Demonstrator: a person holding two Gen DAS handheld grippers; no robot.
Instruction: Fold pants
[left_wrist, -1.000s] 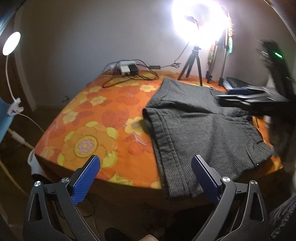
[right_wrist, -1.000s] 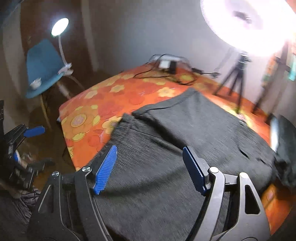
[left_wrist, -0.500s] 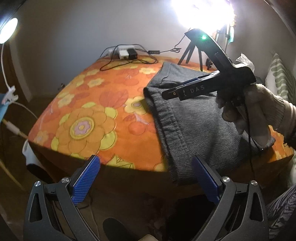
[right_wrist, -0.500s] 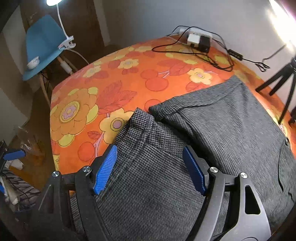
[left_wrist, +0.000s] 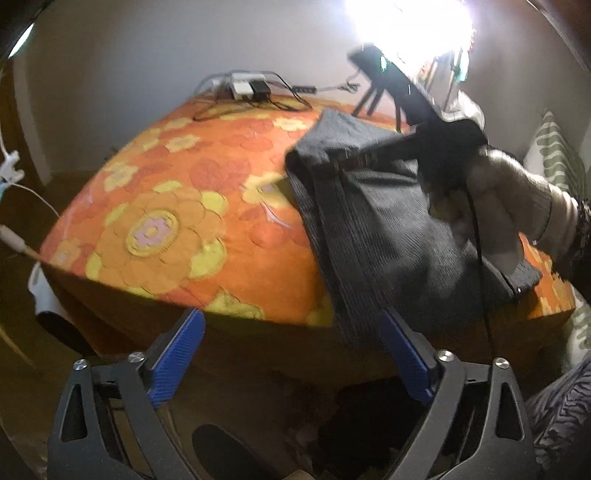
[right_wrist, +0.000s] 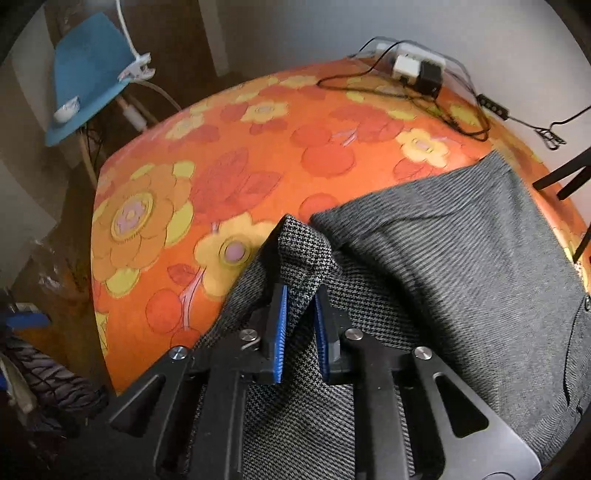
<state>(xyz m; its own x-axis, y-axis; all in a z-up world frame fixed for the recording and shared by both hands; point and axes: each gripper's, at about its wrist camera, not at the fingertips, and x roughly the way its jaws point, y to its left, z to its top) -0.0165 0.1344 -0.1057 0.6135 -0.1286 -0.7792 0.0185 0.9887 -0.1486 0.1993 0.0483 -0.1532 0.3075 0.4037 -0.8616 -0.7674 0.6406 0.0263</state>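
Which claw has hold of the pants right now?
The right claw: its blue pads are pinched shut on a raised fold of the pants. The left claw is wide open, short of the bed.

The pants (right_wrist: 461, 266) are coarse, matt woven cloth, the bedspread (right_wrist: 258, 155) smooth printed fabric, the right gripper (right_wrist: 300, 295) matt black plastic with ribbed blue pads (right_wrist: 281, 317).

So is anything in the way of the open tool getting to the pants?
Nothing visible blocks it. The left tool hangs open off the table edge, with the pants hem just ahead. The right tool already pinches a corner further along.
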